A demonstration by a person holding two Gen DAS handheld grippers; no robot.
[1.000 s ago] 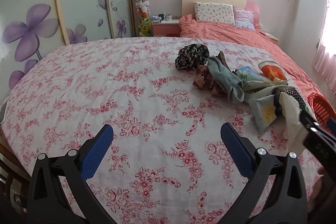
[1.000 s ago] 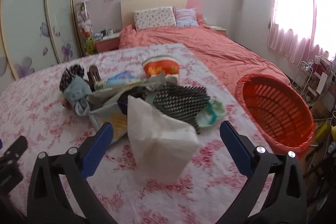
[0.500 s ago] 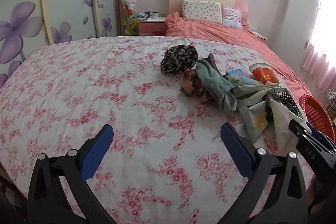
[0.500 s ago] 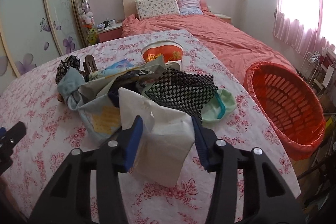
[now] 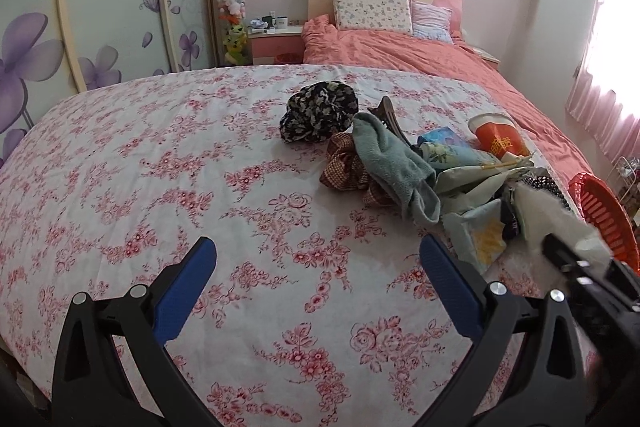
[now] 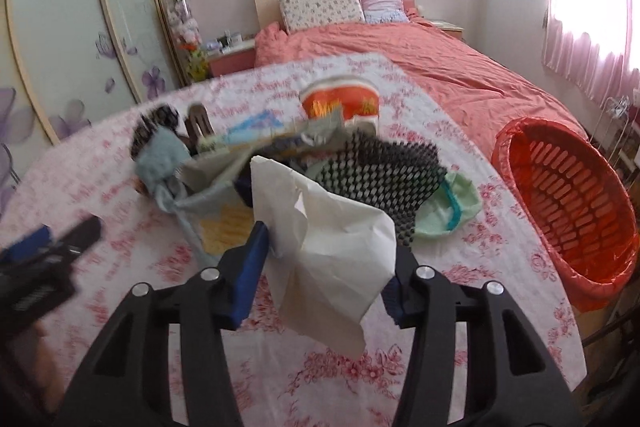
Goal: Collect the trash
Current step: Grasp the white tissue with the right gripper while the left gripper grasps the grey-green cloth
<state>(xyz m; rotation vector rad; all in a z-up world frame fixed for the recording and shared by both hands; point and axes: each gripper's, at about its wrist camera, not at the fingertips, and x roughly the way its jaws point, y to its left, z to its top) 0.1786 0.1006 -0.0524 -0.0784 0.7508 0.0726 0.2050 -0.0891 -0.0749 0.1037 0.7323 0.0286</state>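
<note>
The right tool (image 6: 326,259) has just been closing and now pinches the white paper (image 6: 332,251) by the bed's right edge, near the red basket (image 6: 568,207), while the left tool (image 5: 316,279) gapes empty

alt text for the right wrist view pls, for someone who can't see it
The right hand-held gripper has its blue pads closed on a crumpled white paper bag at the near edge of a litter pile on a pink floral bedspread. A red slatted plastic basket stands to the right, beside the bed.
</note>
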